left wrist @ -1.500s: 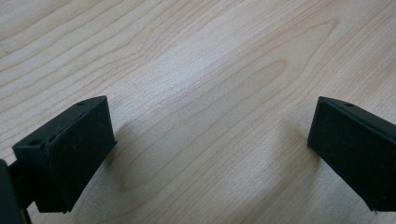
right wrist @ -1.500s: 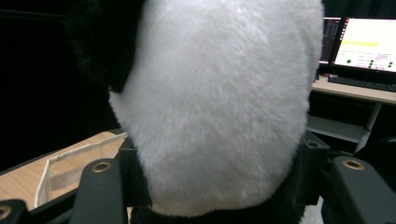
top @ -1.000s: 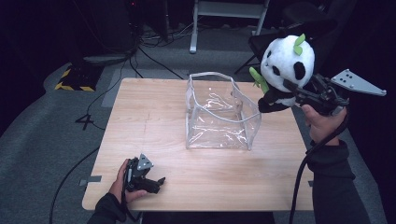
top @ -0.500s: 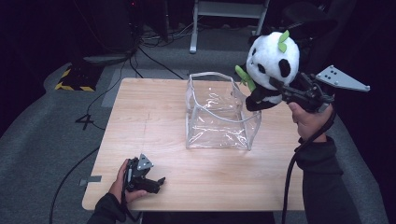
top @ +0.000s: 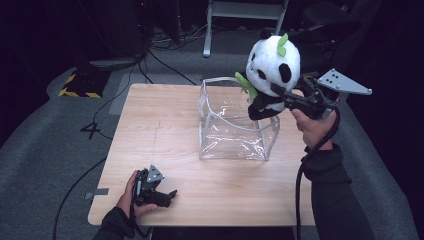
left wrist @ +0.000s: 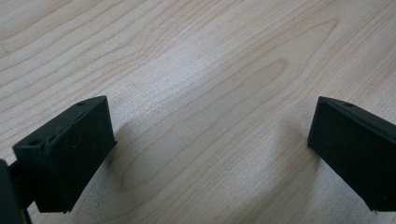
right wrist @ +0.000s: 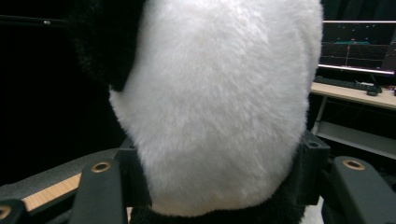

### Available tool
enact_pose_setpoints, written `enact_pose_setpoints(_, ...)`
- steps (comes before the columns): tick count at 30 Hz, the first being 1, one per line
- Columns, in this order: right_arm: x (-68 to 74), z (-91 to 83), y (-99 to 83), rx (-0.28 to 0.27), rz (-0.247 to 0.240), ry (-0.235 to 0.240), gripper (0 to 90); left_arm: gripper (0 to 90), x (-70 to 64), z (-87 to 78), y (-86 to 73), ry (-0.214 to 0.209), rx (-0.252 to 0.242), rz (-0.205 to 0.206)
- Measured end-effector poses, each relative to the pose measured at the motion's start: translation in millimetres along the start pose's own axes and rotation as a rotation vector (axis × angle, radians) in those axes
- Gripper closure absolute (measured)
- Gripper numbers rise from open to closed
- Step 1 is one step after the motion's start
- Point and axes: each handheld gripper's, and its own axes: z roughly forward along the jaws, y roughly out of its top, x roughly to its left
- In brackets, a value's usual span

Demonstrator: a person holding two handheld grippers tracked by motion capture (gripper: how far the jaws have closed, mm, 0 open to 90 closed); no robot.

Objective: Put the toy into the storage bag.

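Panda plush (top: 272, 67) clamped in R gripper (top: 280, 97), above clear bin's (top: 235, 142) right rim; L gripper (top: 165, 196) jaws apart, idle on table (top: 165, 125).

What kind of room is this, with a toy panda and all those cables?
Probably a lab or recording studio, not a home. A lone wooden table stands on grey carpet with cables trailing across it, hazard tape marks the floor, and a desk with a monitor sits behind the plush panda.
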Motion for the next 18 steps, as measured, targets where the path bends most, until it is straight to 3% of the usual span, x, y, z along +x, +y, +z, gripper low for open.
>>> enact_pose_setpoints(18,22.9,30.3,-6.0,0.027,-0.008,0.057,39.1,0.6,-0.1,0.0,0.0,0.000,0.000,-0.001)
